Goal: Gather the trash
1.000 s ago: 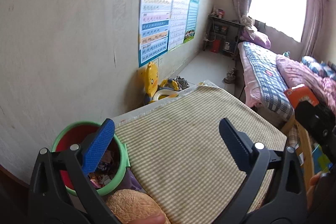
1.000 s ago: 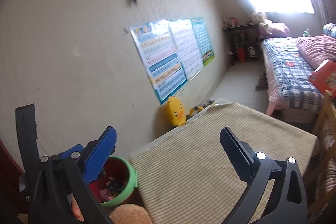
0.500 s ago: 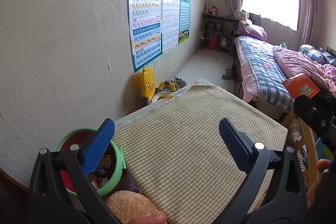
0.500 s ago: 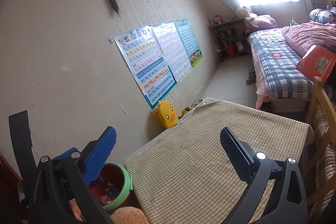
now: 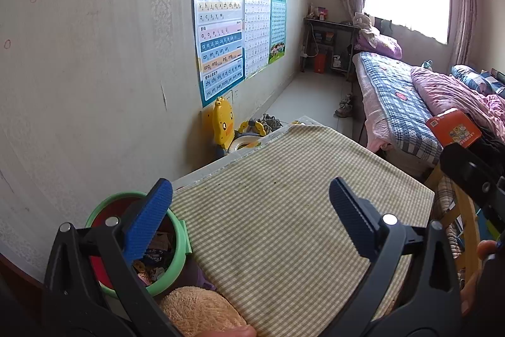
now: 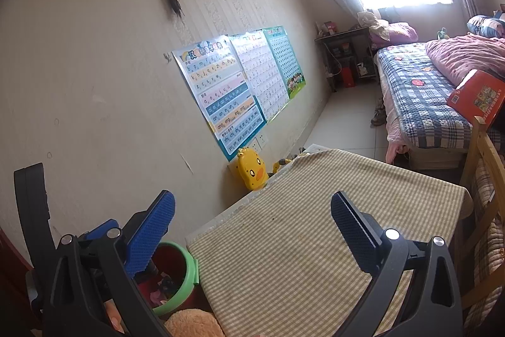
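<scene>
Green-and-cream checked cloth covers the long table (image 5: 284, 226), its long axis running away toward the blue plaid bed (image 5: 397, 103). At the table's near left corner, just beside its edge, stands the round red bin with a green rim (image 5: 181, 245), mouth up, wrappers inside. A tan plush toy (image 5: 195, 311) lies just in front of the bin. Both the left gripper (image 5: 251, 210) and right gripper (image 6: 252, 218) hover above the table, jaws spread wide, holding nothing.
</scene>
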